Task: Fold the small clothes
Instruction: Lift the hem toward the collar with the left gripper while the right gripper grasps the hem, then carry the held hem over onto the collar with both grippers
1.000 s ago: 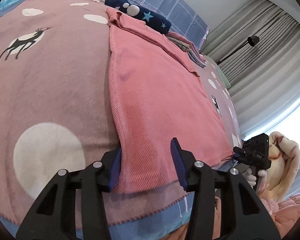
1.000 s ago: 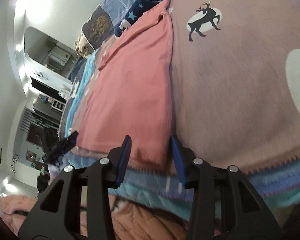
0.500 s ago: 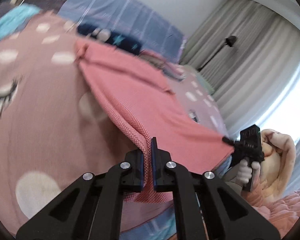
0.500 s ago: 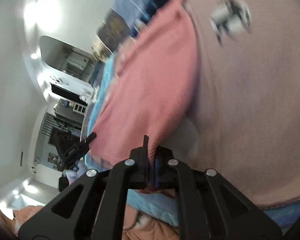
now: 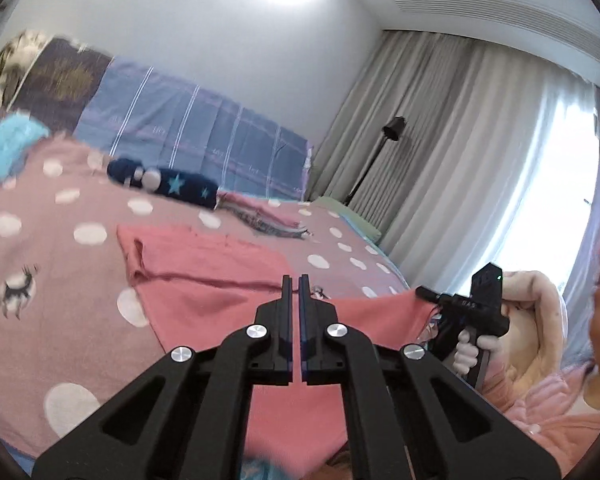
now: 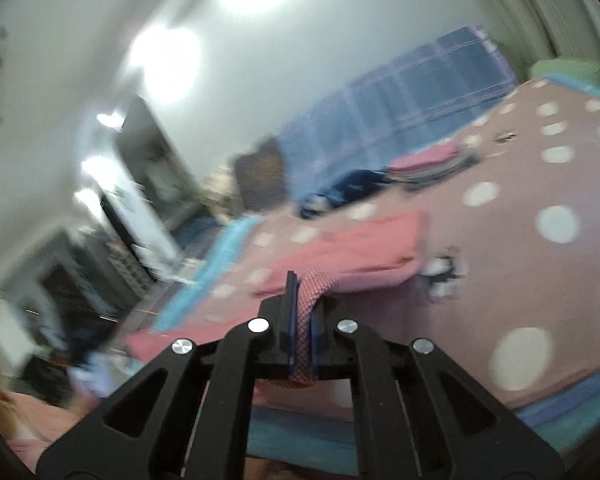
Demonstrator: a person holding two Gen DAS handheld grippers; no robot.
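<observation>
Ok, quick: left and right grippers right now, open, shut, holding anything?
Left gripper: shut on the near hem of the pink shirt.
Right gripper: shut on the same shirt's hem, fabric visible between its jaws.

Hardly any writing can be read. The right gripper (image 5: 424,292), seen from the left wrist camera, bears small pale letters on the side of its black body, just right of the pink garment (image 5: 204,280) it pinches; they are too small to make out. The right wrist view is blurred, and nothing there is legible.
</observation>
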